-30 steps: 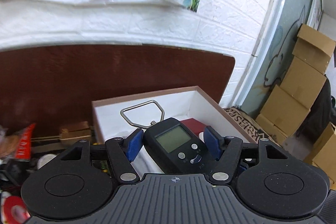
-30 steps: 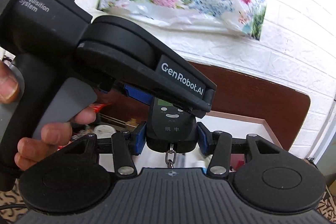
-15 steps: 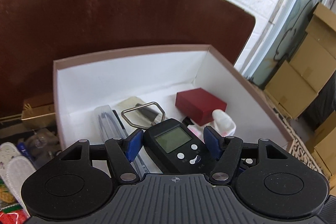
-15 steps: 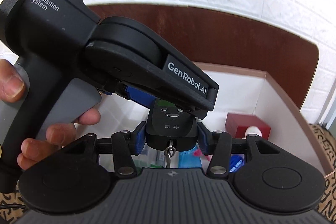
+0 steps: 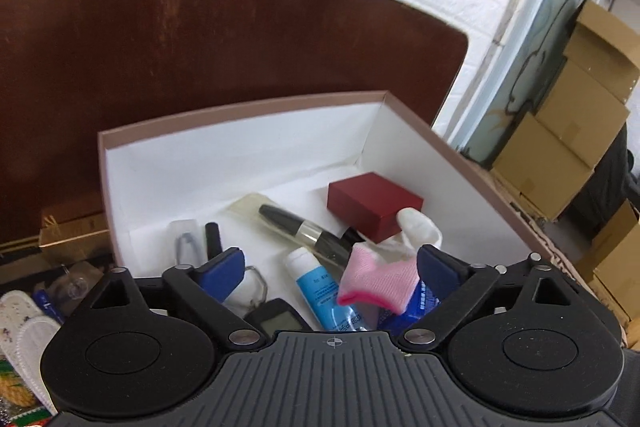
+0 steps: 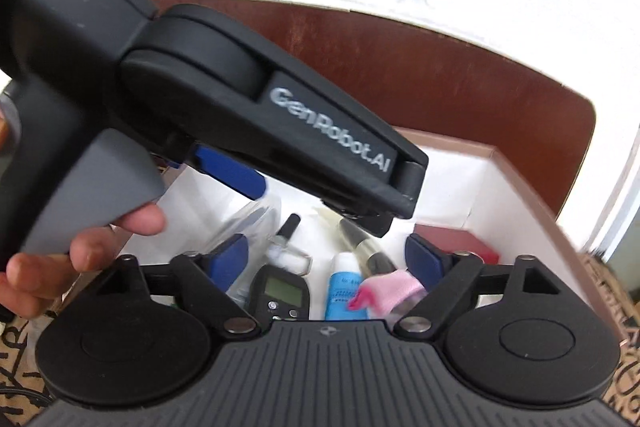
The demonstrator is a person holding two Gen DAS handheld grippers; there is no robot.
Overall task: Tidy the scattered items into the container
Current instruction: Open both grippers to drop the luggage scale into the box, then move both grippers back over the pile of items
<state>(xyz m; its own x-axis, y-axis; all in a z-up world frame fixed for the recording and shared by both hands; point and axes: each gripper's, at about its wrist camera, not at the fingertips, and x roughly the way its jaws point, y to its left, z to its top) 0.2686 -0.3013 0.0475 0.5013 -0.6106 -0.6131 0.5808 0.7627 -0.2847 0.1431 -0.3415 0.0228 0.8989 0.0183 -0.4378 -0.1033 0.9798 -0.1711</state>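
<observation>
A black digital hanging scale with its metal ring lies loose on the floor of the white box with a brown rim. My left gripper hangs just above it, jaws opening, and the pads touch nothing. My right gripper is close beside it, also opening, with nothing pressed between its blue pads. The left tool's black housing crosses the right wrist view. Also in the box are a red case, a blue tube, a pink cloth and a black pen.
A dark brown board stands behind the box against a white brick wall. Cardboard cartons are stacked at the right. Left of the box lie a gold box and white pads. A hand holds the left tool.
Both grippers sank towards the box while shut together on the scale. Both pairs of jaws have now spread wide, and the scale has dropped out of them onto the box floor.
</observation>
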